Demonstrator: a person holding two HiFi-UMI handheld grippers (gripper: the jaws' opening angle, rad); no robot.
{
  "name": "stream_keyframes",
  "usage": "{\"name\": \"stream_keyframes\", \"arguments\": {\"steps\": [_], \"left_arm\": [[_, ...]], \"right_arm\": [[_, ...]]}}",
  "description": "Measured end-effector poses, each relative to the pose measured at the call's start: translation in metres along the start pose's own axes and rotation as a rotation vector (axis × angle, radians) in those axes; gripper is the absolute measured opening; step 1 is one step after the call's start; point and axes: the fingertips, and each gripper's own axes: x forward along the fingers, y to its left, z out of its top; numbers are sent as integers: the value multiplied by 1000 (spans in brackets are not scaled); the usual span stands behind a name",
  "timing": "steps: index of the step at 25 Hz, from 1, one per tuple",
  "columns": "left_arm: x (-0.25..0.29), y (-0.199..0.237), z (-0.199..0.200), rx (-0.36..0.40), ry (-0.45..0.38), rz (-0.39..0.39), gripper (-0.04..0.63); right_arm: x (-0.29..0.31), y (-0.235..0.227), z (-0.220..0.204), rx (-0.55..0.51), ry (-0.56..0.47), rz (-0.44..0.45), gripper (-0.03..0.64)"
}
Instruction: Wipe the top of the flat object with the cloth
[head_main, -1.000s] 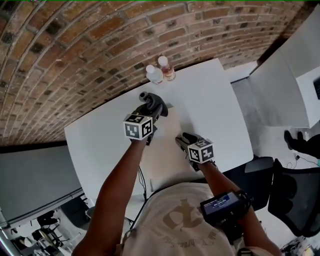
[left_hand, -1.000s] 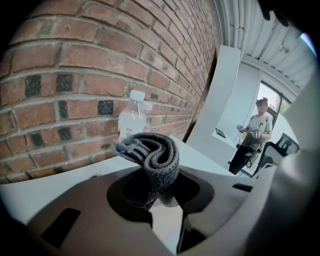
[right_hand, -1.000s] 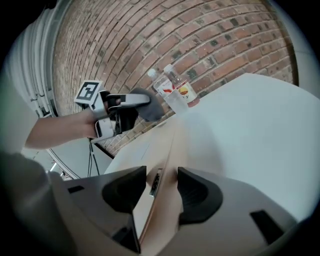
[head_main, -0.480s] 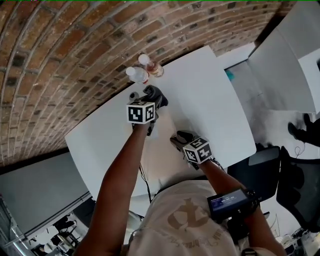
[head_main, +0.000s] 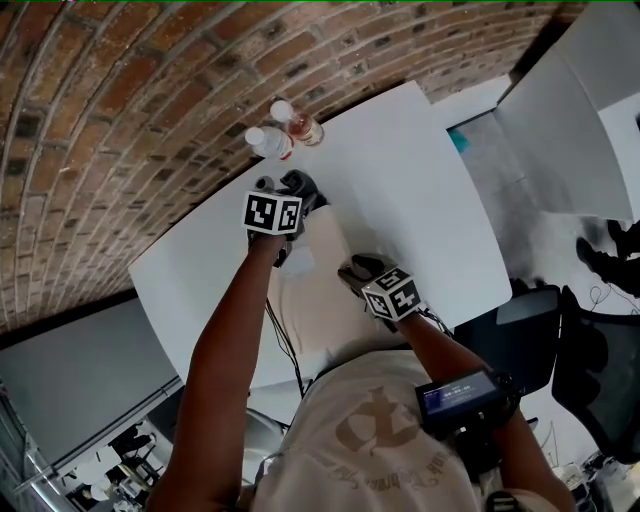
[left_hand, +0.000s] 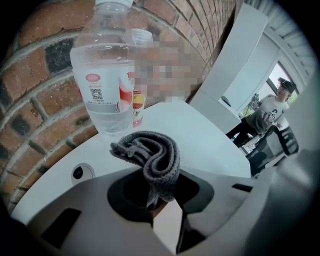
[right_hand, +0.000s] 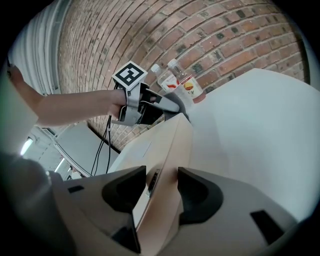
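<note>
Two grippers split the work: the left gripper (left_hand: 161, 200) is clenched on a folded grey cloth (left_hand: 153, 152), whose bunched loop sticks out ahead of the jaws so the fabric, not the plastic, would meet the surface, while the right gripper (right_hand: 161, 191) is closed on the near edge of the flat object (right_hand: 169, 145), probably to pin it so it cannot slide under a wiping stroke. In the head view the flat object (head_main: 318, 292), a pale tan sheet or board, lies on the white table (head_main: 430, 190) between the two tools, with the left gripper (head_main: 288, 192) and cloth (head_main: 303, 184) at its far end, close to the brick wall (head_main: 110, 110). Whether the cloth is actually pressing on it cannot be told. Just beyond stand a clear water bottle (left_hand: 106, 75) and a second bottle (head_main: 297, 123), side by side against the wall and out of the wiping path. The clear bottle carries a red-and-white label with a small square code, but its print is too small to read. Each gripper's cube shows black-and-white square markers, no words. The print on the person's shirt and the small screen on the right forearm are also unreadable
</note>
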Motion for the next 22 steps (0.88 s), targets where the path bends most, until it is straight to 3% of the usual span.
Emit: {"name": "stream_keyframes", "arguments": {"steps": [6, 22], "left_arm": [[-10, 18, -17, 60, 72, 30, 104], [-60, 92, -95, -30, 110, 139, 104]], "right_arm": [[0, -1, -1, -9, 13, -5, 208], [-9, -8, -6, -50, 44, -55, 207]]}}
